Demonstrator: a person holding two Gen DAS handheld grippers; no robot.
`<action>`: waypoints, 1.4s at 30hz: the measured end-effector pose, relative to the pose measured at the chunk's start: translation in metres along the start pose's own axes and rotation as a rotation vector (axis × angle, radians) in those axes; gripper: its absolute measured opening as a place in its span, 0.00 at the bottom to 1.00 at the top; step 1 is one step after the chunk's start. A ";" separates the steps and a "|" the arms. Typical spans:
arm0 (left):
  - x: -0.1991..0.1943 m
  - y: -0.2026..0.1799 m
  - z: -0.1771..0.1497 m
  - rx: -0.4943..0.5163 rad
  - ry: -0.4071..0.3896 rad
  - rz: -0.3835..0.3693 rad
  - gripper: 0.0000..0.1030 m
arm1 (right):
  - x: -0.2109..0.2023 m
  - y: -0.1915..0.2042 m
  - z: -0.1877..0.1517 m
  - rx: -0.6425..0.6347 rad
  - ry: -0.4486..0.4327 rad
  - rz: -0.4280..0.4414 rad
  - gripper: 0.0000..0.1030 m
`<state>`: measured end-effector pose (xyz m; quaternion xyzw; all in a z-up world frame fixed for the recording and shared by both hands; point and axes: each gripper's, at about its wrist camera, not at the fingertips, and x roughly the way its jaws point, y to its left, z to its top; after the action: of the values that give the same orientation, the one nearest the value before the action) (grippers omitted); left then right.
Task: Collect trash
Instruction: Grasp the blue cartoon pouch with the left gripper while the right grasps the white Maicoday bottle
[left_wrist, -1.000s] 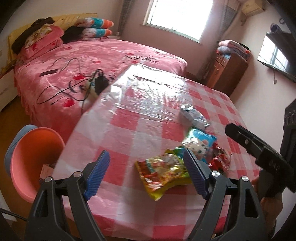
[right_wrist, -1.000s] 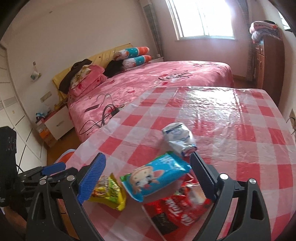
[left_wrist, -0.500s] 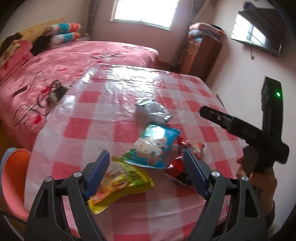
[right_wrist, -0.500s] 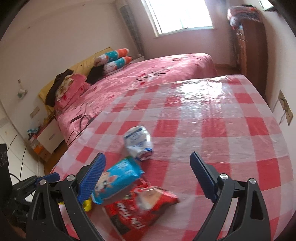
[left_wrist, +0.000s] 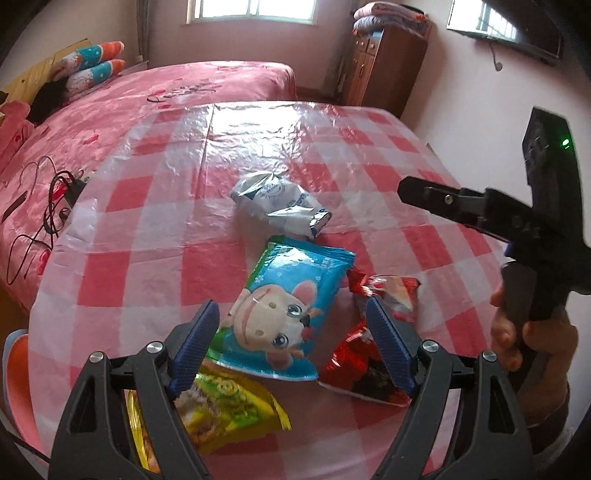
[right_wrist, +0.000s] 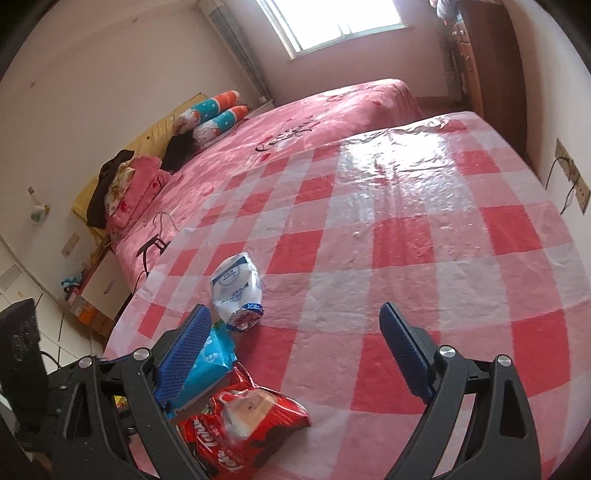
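Note:
Several empty snack wrappers lie on the red-and-white checked table (left_wrist: 147, 236). A blue cartoon wrapper (left_wrist: 288, 314) lies between the open fingers of my left gripper (left_wrist: 293, 343). A yellow-green wrapper (left_wrist: 229, 413) lies under its left finger, a red wrapper (left_wrist: 369, 369) under its right finger. A crumpled white-and-blue wrapper (left_wrist: 277, 203) lies farther back. My right gripper (right_wrist: 295, 362) is open and empty above the table, with the red wrapper (right_wrist: 243, 424), blue wrapper (right_wrist: 214, 354) and white wrapper (right_wrist: 236, 288) at its left. It also shows in the left wrist view (left_wrist: 480, 214).
A pink bed (left_wrist: 147, 99) with pillows and a black cable stands beyond the table. A wooden cabinet (left_wrist: 380, 66) stands at the back right. An orange stool (left_wrist: 14, 376) sits by the table's left edge. A wall socket (right_wrist: 570, 177) is at the right.
Both grippers have swung right and moved closer to the table. The blue wrapper now sits between my left gripper's fingers. The wrappers have shifted to the left in the right wrist view.

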<state>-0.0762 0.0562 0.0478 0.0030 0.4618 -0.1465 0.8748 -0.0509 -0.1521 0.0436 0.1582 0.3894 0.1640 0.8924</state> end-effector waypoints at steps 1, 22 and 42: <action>0.004 0.000 0.001 0.002 0.005 0.002 0.80 | 0.004 0.003 0.000 -0.010 0.008 0.005 0.89; 0.041 0.010 0.006 -0.031 0.046 0.004 0.71 | 0.071 0.042 0.016 -0.128 0.124 0.030 0.87; 0.026 0.056 0.006 -0.246 -0.019 -0.020 0.42 | 0.100 0.055 0.015 -0.171 0.169 0.037 0.66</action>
<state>-0.0430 0.1021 0.0231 -0.1106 0.4679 -0.0974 0.8714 0.0152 -0.0636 0.0121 0.0745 0.4448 0.2257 0.8635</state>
